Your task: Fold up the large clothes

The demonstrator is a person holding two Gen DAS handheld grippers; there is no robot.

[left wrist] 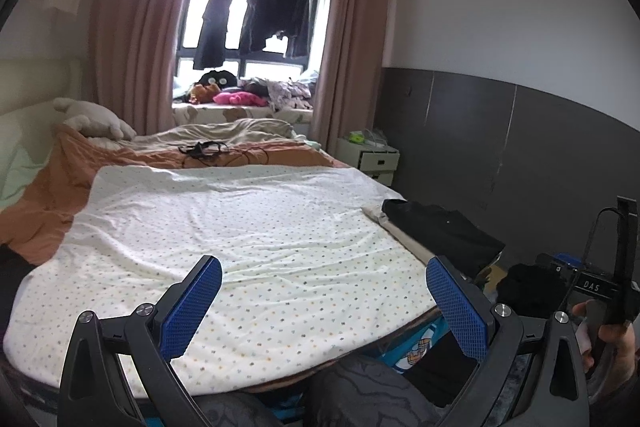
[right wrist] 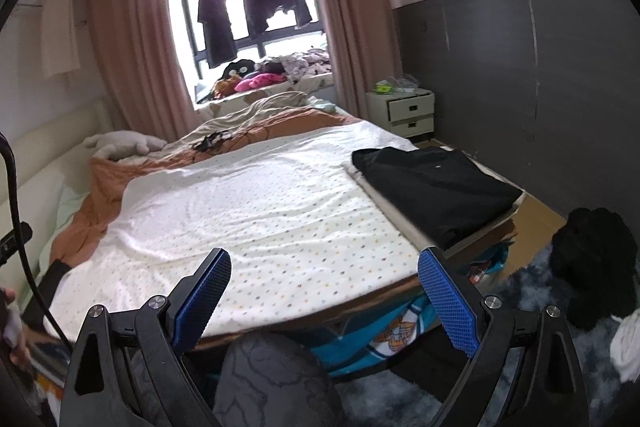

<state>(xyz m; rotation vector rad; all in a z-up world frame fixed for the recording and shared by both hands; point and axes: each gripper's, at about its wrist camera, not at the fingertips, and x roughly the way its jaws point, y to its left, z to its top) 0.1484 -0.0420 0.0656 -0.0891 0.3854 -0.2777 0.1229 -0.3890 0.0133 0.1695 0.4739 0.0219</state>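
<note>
A folded black garment lies on a pale folded cloth at the right edge of the bed; it also shows in the left wrist view. A heap of dark clothes lies on the floor to the right, also seen in the left wrist view. My left gripper is open and empty above the near edge of the dotted white sheet. My right gripper is open and empty above the same bed edge.
An orange duvet and a plush toy lie at the bed's far left. A white bedside cabinet stands by the grey wall. Dark clothes hang at the window. My knees are at the near bed edge.
</note>
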